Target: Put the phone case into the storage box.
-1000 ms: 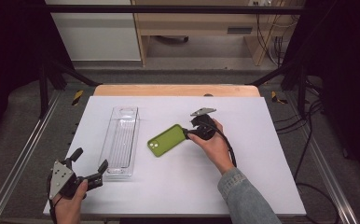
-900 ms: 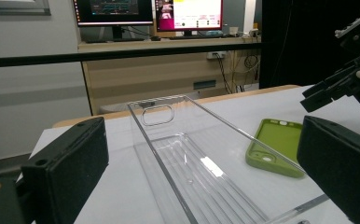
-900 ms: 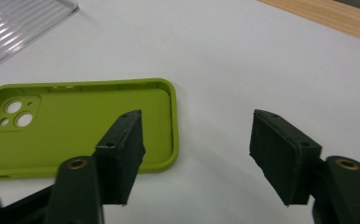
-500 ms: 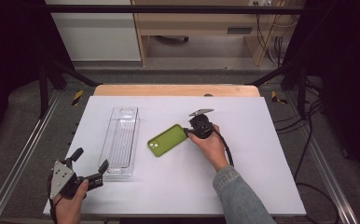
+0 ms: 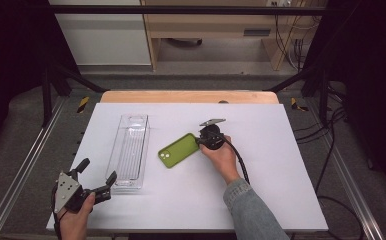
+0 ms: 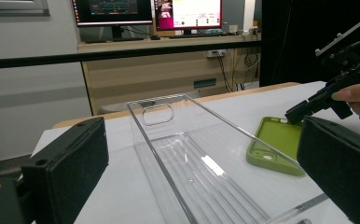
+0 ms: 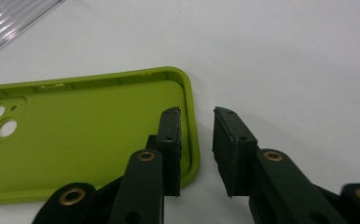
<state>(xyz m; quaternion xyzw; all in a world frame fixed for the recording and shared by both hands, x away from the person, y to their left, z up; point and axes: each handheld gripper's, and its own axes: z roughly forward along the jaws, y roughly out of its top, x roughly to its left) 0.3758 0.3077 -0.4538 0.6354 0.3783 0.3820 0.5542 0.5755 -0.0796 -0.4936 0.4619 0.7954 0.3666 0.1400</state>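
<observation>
A green phone case [image 5: 178, 150] lies open side up on the white table, right of a clear plastic bin [image 5: 129, 150]. My right gripper [image 5: 199, 141] is at the case's right end. In the right gripper view its jaws have just been closing and straddle the case's [image 7: 75, 140] end rim, one fingertip [image 7: 171, 135] inside and the other outside. A gap still shows beside the rim, so the right gripper [image 7: 197, 114] is open. My left gripper [image 5: 98, 170] is held open at the front left, just before the bin's near end, with nothing between its fingers.
The bin [image 6: 178, 140] is empty, with a handle slot in its far wall. The left gripper view shows the case [image 6: 276, 144] and the right gripper [image 6: 304, 109] beyond the bin. A wooden strip [image 5: 188, 96] borders the table's far edge, and metal rails run along both sides.
My right gripper has sunk a little onto the case's end and its jaws have narrowed around the rim. The left gripper and the bin have stayed put.
</observation>
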